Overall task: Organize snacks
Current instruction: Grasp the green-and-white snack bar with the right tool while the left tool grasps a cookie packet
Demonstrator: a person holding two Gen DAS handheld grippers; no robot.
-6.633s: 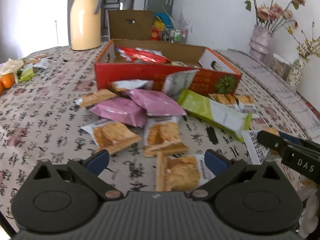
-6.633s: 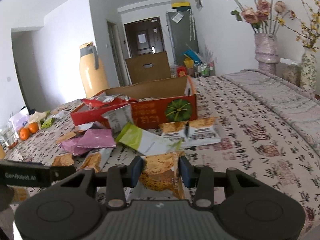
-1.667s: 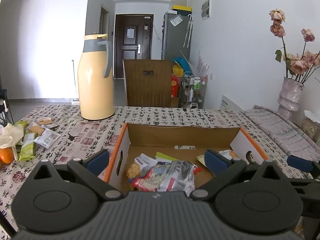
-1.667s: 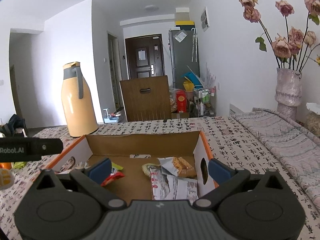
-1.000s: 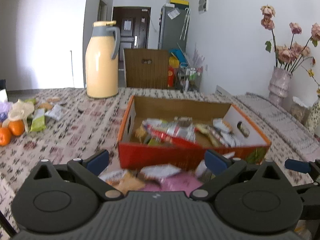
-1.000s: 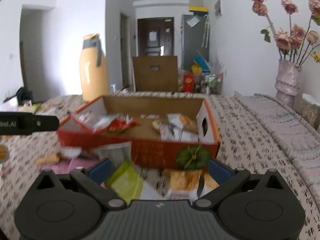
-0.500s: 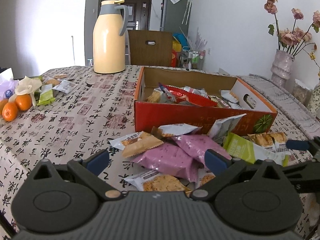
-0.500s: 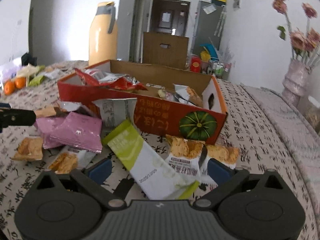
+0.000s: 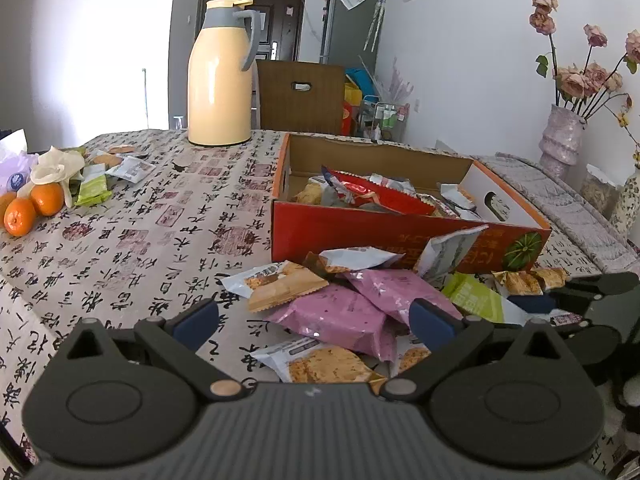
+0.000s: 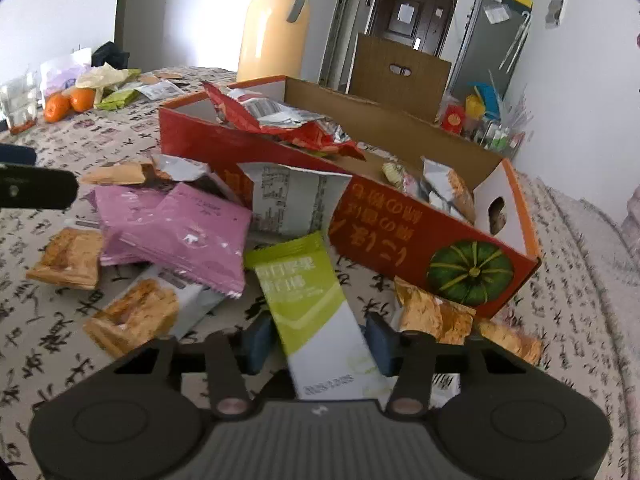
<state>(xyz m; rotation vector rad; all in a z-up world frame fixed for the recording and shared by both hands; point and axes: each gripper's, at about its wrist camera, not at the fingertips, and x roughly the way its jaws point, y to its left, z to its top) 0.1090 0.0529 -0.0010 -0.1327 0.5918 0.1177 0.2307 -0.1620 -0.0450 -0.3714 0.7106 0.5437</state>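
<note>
- The right tool [image 10: 318, 342] has its 2 blue pads [image 10: 256, 342] narrowed against the edges of a flat, glossy green-and-white packet [image 10: 310, 300] lying on the surface [image 10: 560, 280].
- The left tool [image 9: 314, 318] stands wide, holding nothing, above 2 crinkly pink foil packets [image 9: 340, 312].
- Ahead of both tools, a rectangular red cardboard box [image 9: 380, 232] holds shiny wrappers.
- Flat biscuit packets [image 10: 132, 312] lie loose to the right tool's left.

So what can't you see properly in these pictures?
- Bottom of the red cardboard box: left wrist view, hidden under piled wrappers.
- Near end of the green-and-white snack packet: right wrist view, hidden behind the right gripper; whether the jaws touch it is unclear.
- Writing on the pink foil packets: too small.
</note>
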